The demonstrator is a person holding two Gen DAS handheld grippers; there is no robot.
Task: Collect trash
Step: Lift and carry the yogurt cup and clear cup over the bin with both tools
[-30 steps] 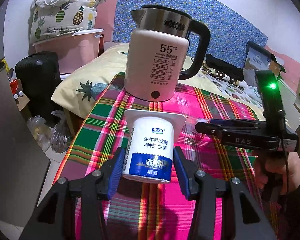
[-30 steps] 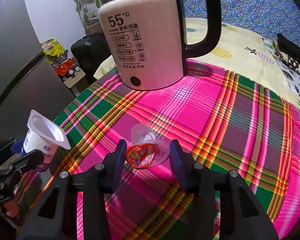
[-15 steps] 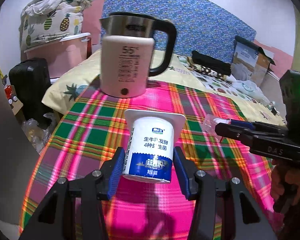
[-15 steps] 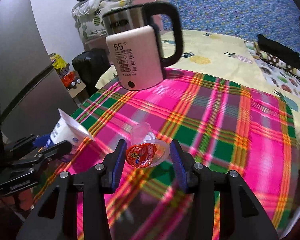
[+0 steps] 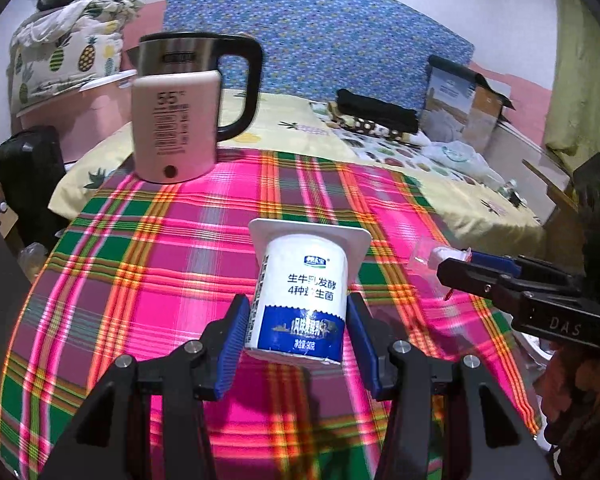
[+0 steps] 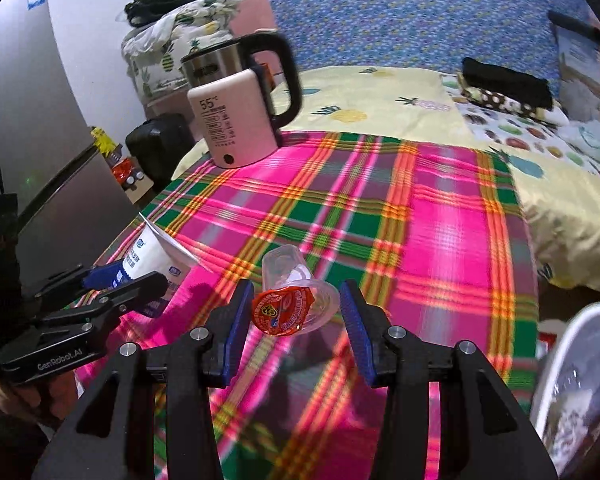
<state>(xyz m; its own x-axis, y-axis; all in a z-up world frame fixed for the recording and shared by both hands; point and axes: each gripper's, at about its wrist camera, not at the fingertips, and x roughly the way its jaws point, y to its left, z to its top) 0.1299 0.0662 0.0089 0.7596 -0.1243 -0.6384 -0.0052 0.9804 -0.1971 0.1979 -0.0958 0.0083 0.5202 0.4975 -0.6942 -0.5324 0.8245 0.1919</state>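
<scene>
My left gripper is shut on a white and blue yogurt cup and holds it above the plaid tablecloth. My right gripper is shut on a clear plastic jelly cup with a red peeled lid, also held above the cloth. The right gripper shows at the right of the left wrist view, and the left gripper with the yogurt cup shows at the left of the right wrist view.
A white and steel electric kettle stands at the table's far left corner. A bed with a yellow pineapple sheet lies behind. A white bin with a clear liner is at the lower right. A grey fridge stands left.
Both grippers have pulled back from the kettle and risen with their cups still held. The white bin has come into the right wrist view.
</scene>
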